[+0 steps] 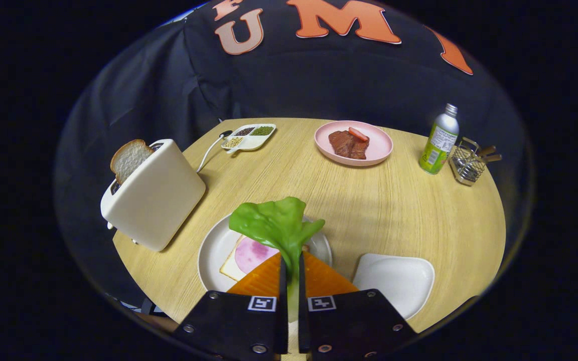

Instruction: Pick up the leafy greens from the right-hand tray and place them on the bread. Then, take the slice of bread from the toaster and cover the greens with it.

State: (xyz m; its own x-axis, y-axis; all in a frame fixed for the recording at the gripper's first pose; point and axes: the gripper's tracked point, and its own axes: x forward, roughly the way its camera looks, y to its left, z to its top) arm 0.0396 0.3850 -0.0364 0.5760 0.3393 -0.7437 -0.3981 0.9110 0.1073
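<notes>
The gripper (pixel 292 273) is closed on the leafy greens (pixel 278 224), which block the line ahead over the round plate (pixel 212 250). The toaster (pixel 152 193) with its bread slice (pixel 128 159) stands close beside the plate. Bare table (pixel 394 200) lies open beyond, up to the pink plate (pixel 382 145), bottle (pixel 438 140) and wire rack (pixel 465 163).

The leafy greens (pixel 276 223) and the gripper (pixel 292 271) hide most of the bread (pixel 230 265) at twelve o'clock. The toaster (pixel 151 193) at ten o'clock hides its slice's (pixel 129 159) lower part.
</notes>
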